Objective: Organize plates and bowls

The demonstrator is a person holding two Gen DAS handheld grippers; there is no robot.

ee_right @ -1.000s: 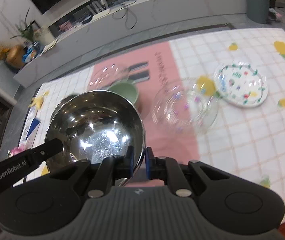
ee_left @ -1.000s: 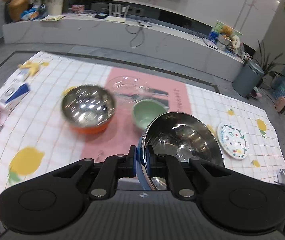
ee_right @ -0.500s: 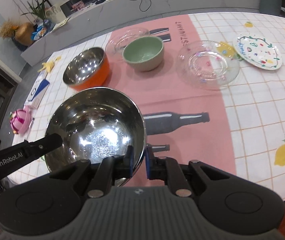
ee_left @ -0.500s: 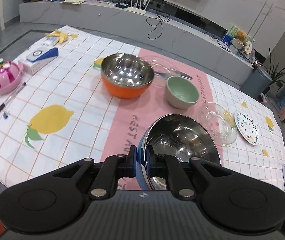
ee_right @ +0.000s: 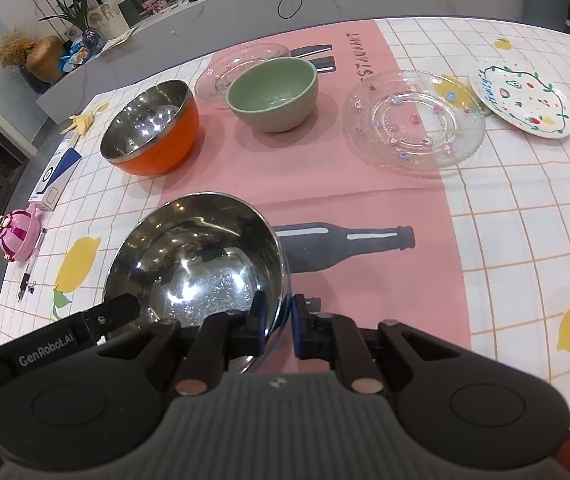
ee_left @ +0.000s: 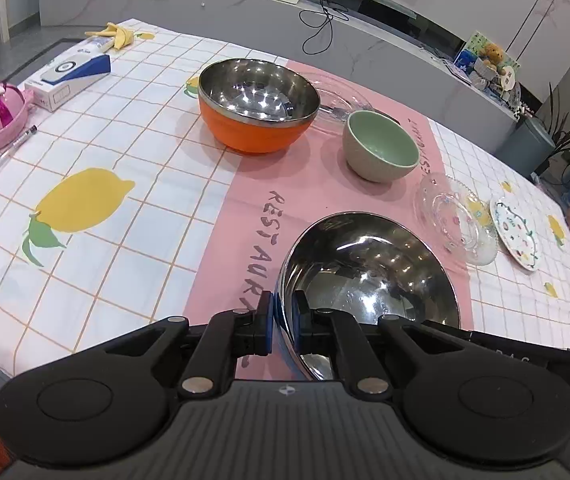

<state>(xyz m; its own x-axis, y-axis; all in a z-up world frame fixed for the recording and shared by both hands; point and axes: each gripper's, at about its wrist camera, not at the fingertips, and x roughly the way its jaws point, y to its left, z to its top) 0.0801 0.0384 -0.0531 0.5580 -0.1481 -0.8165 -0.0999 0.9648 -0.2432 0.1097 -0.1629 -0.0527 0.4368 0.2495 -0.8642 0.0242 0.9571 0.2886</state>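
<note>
Together, both grippers' fingers [ee_left: 265, 320] [ee_right: 303, 328] pinch the steel bowl's [ee_left: 369, 276] rim.

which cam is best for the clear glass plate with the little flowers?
Right wrist. There the glass plate lies whole and near the centre, its flower dots distinct, beside the painted plate. The left wrist view shows it small and squashed near the right edge.

Bowls and plates across the desk

Steel bowl [ee_right: 197, 264] lower centre, rim pinched; orange bowl [ee_right: 151, 134] upper left; green bowl [ee_right: 273, 94] beside clear plate [ee_right: 241, 64]; glass plate [ee_right: 415, 120] overlapped by painted plate [ee_right: 523, 100] at right.
</note>
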